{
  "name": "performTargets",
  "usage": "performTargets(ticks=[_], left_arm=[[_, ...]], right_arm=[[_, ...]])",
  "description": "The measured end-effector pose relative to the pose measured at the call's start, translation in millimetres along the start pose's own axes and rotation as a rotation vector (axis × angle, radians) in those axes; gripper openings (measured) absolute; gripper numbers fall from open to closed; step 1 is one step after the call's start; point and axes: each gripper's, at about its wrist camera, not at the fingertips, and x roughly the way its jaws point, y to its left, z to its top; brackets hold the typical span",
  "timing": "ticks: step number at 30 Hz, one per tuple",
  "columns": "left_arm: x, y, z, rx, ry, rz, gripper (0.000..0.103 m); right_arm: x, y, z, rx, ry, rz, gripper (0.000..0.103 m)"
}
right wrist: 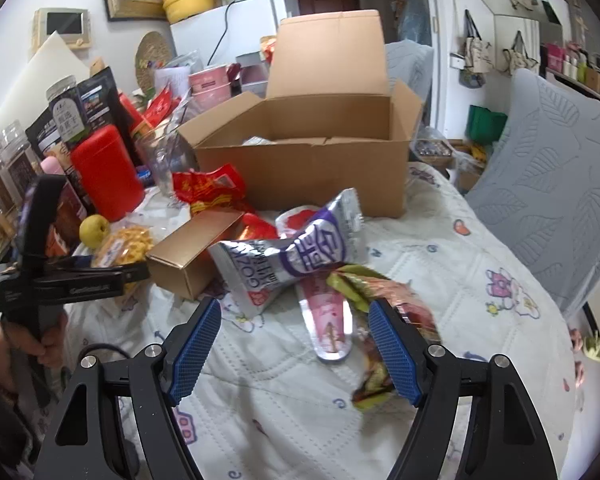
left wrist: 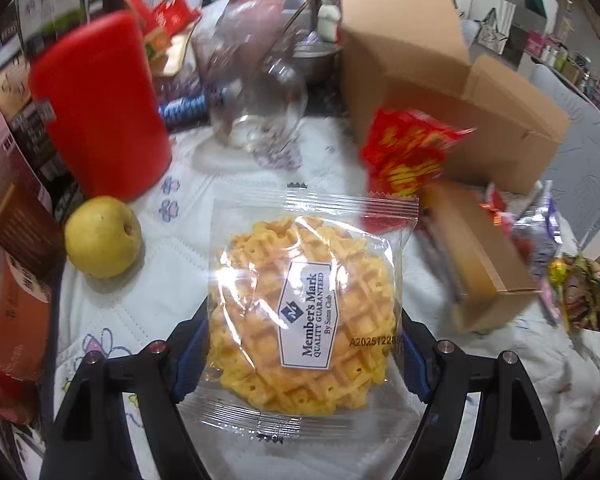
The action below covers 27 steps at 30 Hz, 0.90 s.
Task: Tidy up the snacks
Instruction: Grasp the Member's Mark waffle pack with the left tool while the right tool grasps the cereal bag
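A clear packet with a yellow waffle (left wrist: 300, 308) sits between the blue pads of my left gripper (left wrist: 302, 320), which is shut on its two sides just above the white quilted cloth (left wrist: 172, 256). The right wrist view shows that gripper (right wrist: 112, 276) at the left, in a person's hand, with the waffle packet (right wrist: 124, 244) at its tip. My right gripper (right wrist: 294, 306) is open above a silver-purple packet (right wrist: 292, 256) and a pink packet (right wrist: 328, 328). A green-red wrapper (right wrist: 380, 376) lies by its right finger. An open cardboard box (right wrist: 300, 168) stands behind.
A red canister (left wrist: 100, 112), a yellow pear (left wrist: 102, 236) and a glass jar (left wrist: 256, 92) stand to the left and behind. A red snack bag (left wrist: 408, 152) and a gold carton (left wrist: 472, 256) lie on the right. Jars and bags crowd the left edge; a grey cushion (right wrist: 548, 200) is on the right.
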Motion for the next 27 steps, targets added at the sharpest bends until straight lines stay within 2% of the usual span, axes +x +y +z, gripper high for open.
performTargets(ticks=[9, 17, 21, 27], left_arm=[[-43.1, -33.6, 2.4, 0.039, -0.057, -0.053, 0.079], [-41.5, -48.3, 12.6, 0.064, -0.070, -0.080, 0.079], [-37.4, -54.7, 13.9, 0.076, -0.060, -0.085, 0.079], [-32.9, -59.1, 13.7, 0.084, -0.046, -0.081, 0.079]], right_arm=[[-5.8, -18.1, 2.0, 0.033, -0.028, -0.004, 0.077], [-16.0, -35.4, 5.9, 0.063, -0.078, 0.003, 0.078], [-0.4, -44.4, 5.0, 0.074, -0.021, -0.031, 0.078], [25.9, -55.8, 1.7, 0.113, 0.071, -0.016, 0.078]])
